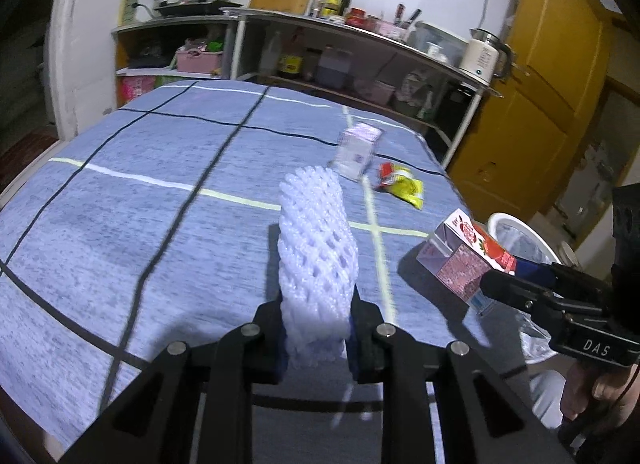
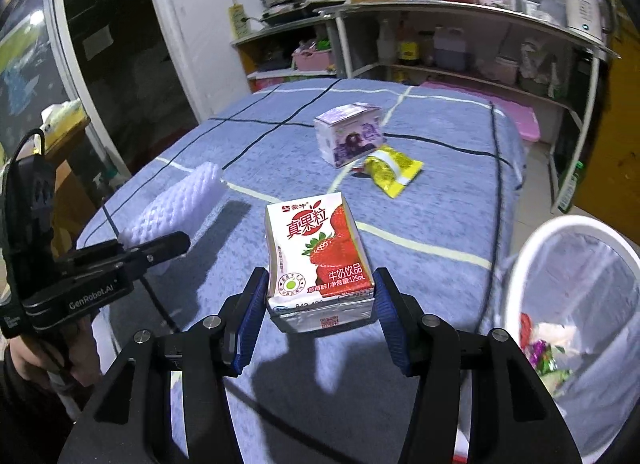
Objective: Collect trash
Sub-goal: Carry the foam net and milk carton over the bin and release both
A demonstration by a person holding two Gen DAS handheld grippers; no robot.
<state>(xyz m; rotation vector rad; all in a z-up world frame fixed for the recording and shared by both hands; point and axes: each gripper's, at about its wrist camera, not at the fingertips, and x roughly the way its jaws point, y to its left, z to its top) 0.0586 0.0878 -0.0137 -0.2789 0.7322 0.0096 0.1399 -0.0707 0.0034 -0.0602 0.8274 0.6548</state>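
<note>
Jaws of the left gripper [image 1: 316, 338] are pressed on a white foam net sleeve [image 1: 316, 260], which stands up between them above the counter [image 1: 120, 223] with its blue checked cloth. Jaws of the right gripper [image 2: 318, 304] pinch a strawberry milk carton [image 2: 318, 252] by its lower sides (the blue pads touch both sides). Farther on the cloth lie a purple milk carton [image 2: 350, 131] and, just beside it, a yellow wrapper [image 2: 392, 173]. At the right, beside the counter, stands a white mesh bin [image 2: 568, 300] with some wrappers inside.
</note>
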